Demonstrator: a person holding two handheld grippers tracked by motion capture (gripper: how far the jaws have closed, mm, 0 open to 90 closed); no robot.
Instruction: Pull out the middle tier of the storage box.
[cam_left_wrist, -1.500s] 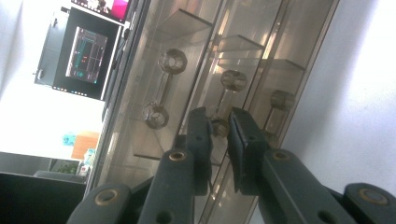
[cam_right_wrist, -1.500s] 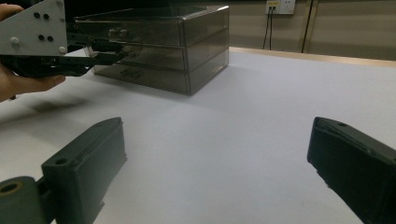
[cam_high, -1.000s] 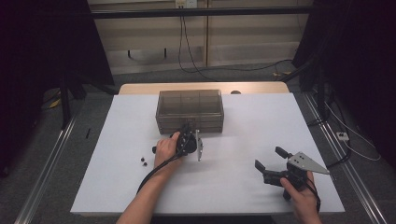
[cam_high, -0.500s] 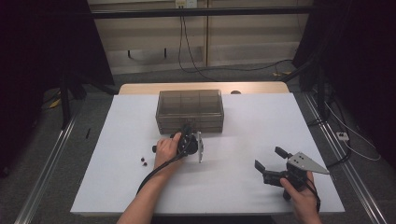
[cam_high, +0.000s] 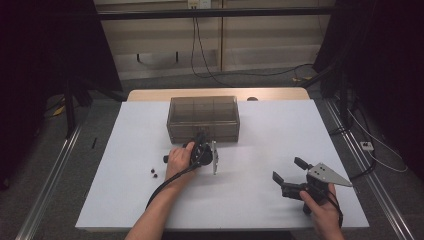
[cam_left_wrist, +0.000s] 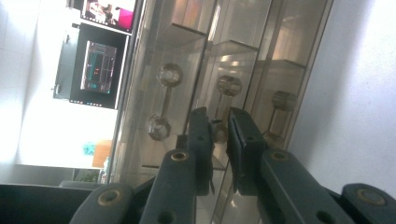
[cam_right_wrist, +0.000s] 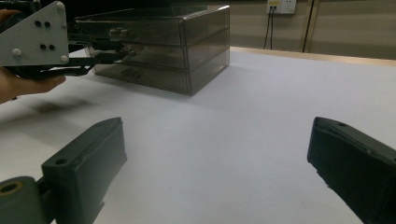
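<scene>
In the high view, the left gripper (cam_high: 201, 141) is turned on its side at the front face of the smoky transparent plastic drawer cabinet (cam_high: 203, 118), which stands at the far middle of the white table (cam_high: 260, 150), while the right gripper (cam_high: 289, 169) rests near the table's near right corner, well apart from the cabinet, and two small dark bits (cam_high: 153, 172) lie left of the left hand. In the left gripper view, the left gripper's (cam_left_wrist: 220, 133) black jaws stand narrow, pinching a round clear drawer knob (cam_left_wrist: 218, 131) on the cabinet (cam_left_wrist: 196, 60). In the right gripper view, the right gripper (cam_right_wrist: 217, 163) has its jaws spread wide over bare table (cam_right_wrist: 261, 107), with the cabinet (cam_right_wrist: 187, 42) and the left gripper (cam_right_wrist: 114, 53) farther off.
</scene>
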